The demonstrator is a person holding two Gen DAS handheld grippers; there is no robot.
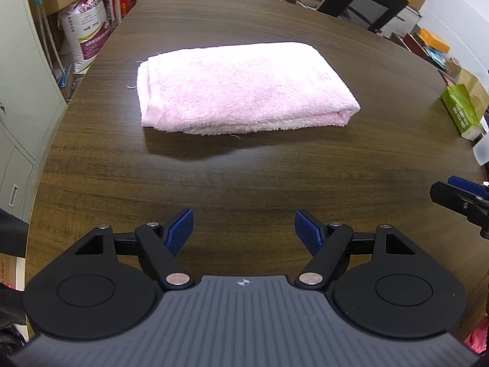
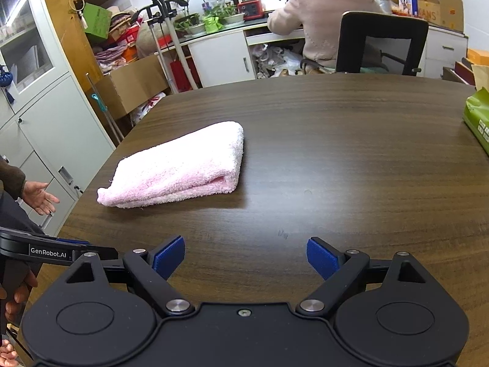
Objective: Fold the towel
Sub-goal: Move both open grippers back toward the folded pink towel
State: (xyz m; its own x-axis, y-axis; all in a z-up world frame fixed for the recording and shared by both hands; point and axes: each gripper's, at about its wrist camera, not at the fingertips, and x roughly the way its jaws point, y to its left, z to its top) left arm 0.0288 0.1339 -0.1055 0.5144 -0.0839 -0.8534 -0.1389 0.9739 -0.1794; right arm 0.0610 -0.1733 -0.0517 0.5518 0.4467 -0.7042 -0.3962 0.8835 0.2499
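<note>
A pink towel (image 1: 241, 87) lies folded into a thick rectangle on the dark wooden table (image 1: 244, 177); in the right wrist view the towel (image 2: 177, 166) sits left of centre. My left gripper (image 1: 244, 232) hovers over bare table on the near side of the towel, open, with nothing between its blue pads. My right gripper (image 2: 246, 258) is also open and empty, over bare wood, near and to the right of the towel. The right gripper's tip shows at the left wrist view's right edge (image 1: 464, 195).
A green bag (image 2: 478, 119) rests at the table's right edge. A person in a pale coat (image 2: 324, 21) sits on a black chair (image 2: 382, 44) beyond the far edge. Grey cabinets (image 2: 45, 116) and boxes stand on the left. A bystander's hand (image 2: 39, 197) shows at left.
</note>
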